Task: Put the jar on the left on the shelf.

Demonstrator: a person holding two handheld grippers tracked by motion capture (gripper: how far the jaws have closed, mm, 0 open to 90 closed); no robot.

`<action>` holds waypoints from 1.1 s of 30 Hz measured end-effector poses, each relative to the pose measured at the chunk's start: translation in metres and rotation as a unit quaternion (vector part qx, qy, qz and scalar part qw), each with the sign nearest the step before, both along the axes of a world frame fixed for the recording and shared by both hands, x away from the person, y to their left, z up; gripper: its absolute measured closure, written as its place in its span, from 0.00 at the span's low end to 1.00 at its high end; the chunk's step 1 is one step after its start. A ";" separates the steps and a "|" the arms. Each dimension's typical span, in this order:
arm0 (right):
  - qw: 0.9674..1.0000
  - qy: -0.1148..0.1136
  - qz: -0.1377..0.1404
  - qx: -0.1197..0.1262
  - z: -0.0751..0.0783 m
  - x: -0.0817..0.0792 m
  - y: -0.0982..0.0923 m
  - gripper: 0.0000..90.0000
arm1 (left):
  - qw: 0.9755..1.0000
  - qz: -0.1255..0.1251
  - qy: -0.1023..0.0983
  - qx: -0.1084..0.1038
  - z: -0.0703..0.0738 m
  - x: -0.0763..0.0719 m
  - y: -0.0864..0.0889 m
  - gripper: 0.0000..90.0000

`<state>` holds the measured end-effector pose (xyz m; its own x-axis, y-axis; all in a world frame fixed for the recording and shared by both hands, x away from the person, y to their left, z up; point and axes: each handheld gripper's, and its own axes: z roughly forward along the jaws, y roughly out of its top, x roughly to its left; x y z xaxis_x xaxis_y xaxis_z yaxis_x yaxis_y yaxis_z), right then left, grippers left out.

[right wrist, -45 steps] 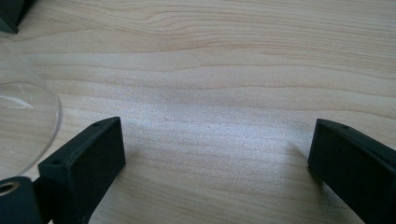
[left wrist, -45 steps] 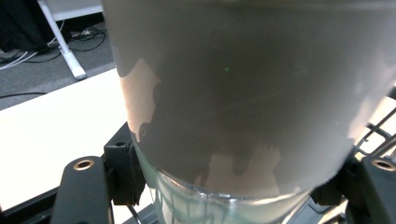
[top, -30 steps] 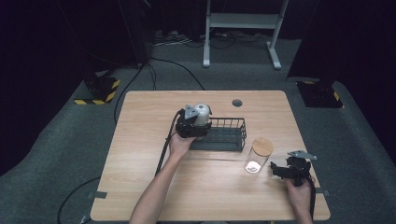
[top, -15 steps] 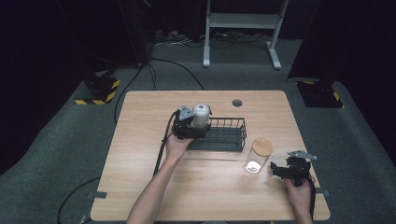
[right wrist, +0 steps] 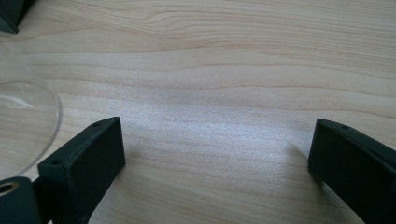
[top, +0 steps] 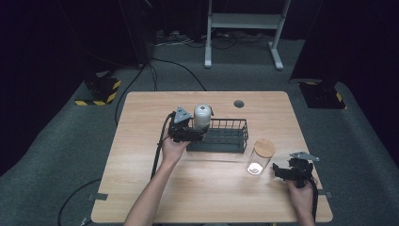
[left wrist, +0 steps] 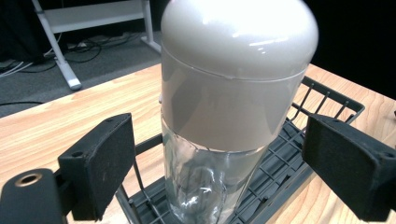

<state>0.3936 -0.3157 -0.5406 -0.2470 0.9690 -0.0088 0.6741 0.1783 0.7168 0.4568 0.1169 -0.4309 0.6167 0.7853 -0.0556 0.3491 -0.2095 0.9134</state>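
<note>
The left gripper (left wrist: 219, 154) had just been opening, its pads clear of the grey-capped glass bottle (left wrist: 233, 107) standing upright in the wire basket (top: 226, 136). Best to back straight away (no sideways brush). The right gripper (top: 292, 170) rested wide open, empty, beside the cork-lidded jar (top: 260, 156).

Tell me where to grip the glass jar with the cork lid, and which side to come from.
Grip the glass jar on its clear wall, below the cork lid. It stands upright on the table, so a level, side-on grip looks best. Come from its right, where the right gripper waits open on bare wood; the wire basket crowds its far-left side.
</note>
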 end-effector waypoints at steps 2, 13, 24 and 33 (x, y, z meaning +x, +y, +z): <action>1.000 0.000 0.000 0.000 0.000 0.000 0.000 0.04 | 1.000 0.002 0.000 0.000 0.000 -0.001 0.002 0.11; 1.000 0.000 0.000 0.000 0.000 0.000 0.000 0.04 | 1.000 0.008 0.002 -0.013 0.001 -0.011 0.014 0.11; 1.000 0.000 0.000 0.000 0.000 0.000 0.000 0.04 | 1.000 0.014 0.004 -0.024 0.002 -0.021 0.025 0.12; 1.000 0.000 0.000 0.000 0.000 0.000 0.000 0.04 | 0.999 0.018 0.002 -0.029 0.004 -0.029 0.032 0.12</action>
